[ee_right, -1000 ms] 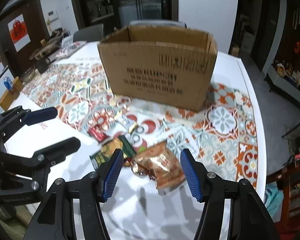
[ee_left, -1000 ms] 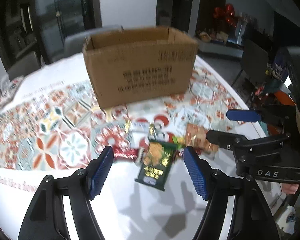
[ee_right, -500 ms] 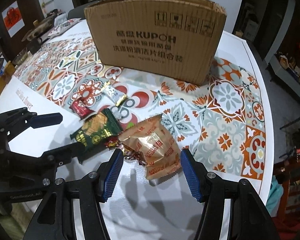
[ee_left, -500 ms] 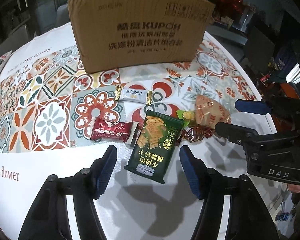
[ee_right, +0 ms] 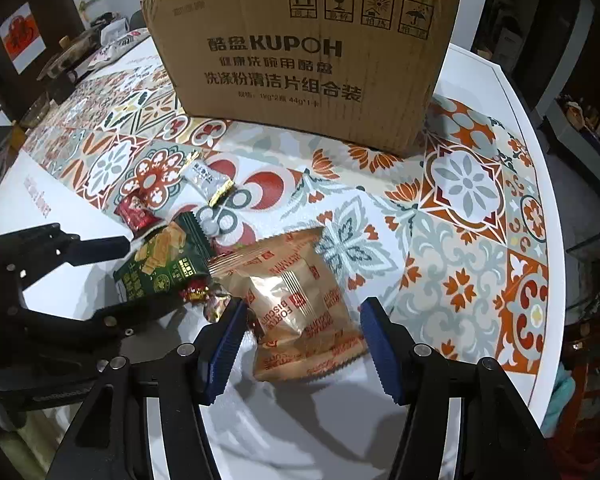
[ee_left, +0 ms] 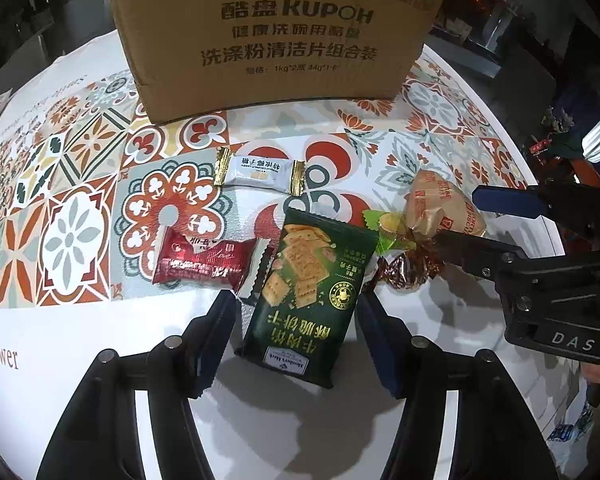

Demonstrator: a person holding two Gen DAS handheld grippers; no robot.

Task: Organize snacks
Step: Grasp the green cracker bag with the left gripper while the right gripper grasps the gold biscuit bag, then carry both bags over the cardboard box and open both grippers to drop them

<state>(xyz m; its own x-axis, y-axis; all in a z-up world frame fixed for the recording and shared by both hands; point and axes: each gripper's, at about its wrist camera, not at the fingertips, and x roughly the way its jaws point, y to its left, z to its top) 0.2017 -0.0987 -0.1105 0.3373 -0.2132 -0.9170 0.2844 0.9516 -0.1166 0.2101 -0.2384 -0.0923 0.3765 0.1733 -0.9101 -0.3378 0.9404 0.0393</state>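
My left gripper (ee_left: 296, 320) is open, its blue pads on either side of the near end of a green cracker packet (ee_left: 308, 292) lying flat on the table. My right gripper (ee_right: 302, 328) is open around a tan biscuit bag (ee_right: 300, 300). A red packet (ee_left: 204, 260), a white candy with gold ends (ee_left: 260, 170), a green-wrapped sweet (ee_left: 392, 228) and a brown foil sweet (ee_left: 404, 268) lie between them. The open cardboard box (ee_left: 284, 36) stands behind the snacks; it also shows in the right wrist view (ee_right: 304, 56). The right gripper shows in the left wrist view (ee_left: 496, 228).
The table wears a patterned tile cloth (ee_left: 72, 208) with a white border. The table's right edge (ee_right: 540, 184) drops to dark floor with chairs and shelves. Dishes and clutter sit at the far left end (ee_right: 68, 60).
Both grippers have moved forward and down toward the snacks. The green packet now lies between my left pads and the tan bag between my right pads. Both stay open.
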